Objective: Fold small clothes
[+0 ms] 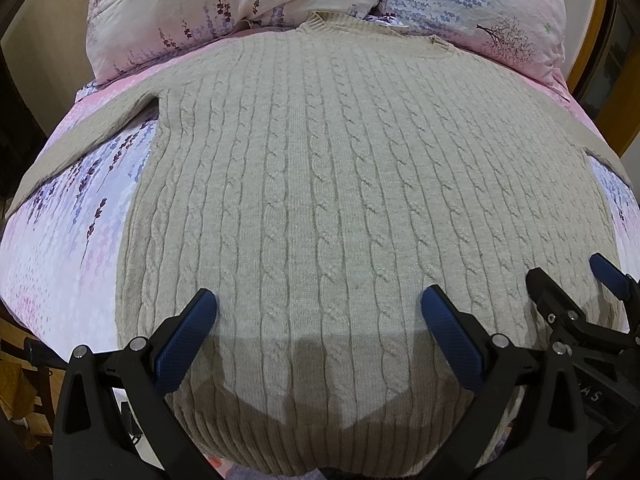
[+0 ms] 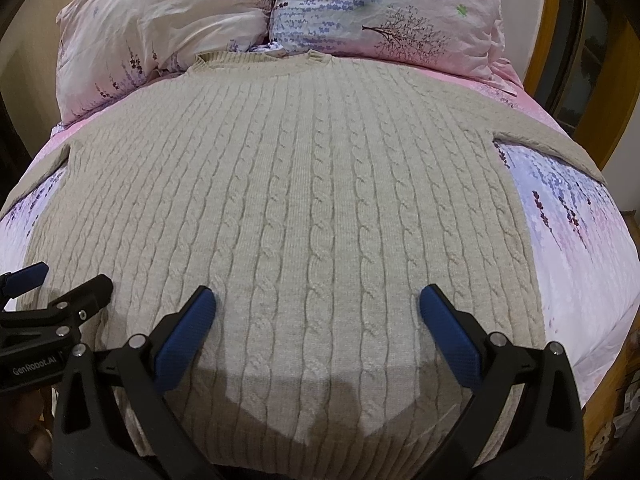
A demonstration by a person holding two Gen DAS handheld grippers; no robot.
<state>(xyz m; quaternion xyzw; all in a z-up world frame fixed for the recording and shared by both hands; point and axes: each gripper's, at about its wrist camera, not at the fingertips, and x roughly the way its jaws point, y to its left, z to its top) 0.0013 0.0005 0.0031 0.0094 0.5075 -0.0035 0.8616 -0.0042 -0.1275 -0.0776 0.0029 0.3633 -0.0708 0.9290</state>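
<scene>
A beige cable-knit sweater (image 1: 320, 184) lies flat on the bed, collar far, hem near, sleeves spread out to both sides. It also fills the right wrist view (image 2: 304, 200). My left gripper (image 1: 318, 304) is open and empty above the hem area, left of centre. My right gripper (image 2: 316, 304) is open and empty above the hem area, right of centre. The right gripper also shows at the right edge of the left wrist view (image 1: 576, 276). The left gripper shows at the left edge of the right wrist view (image 2: 68, 276).
The bed has a pink and lilac floral sheet (image 1: 60, 240). Two floral pillows (image 1: 224, 4) (image 2: 384, 8) lie beyond the collar. A wooden frame (image 2: 556, 40) stands at the right. The bed's right edge (image 2: 600, 340) drops off beside the sweater.
</scene>
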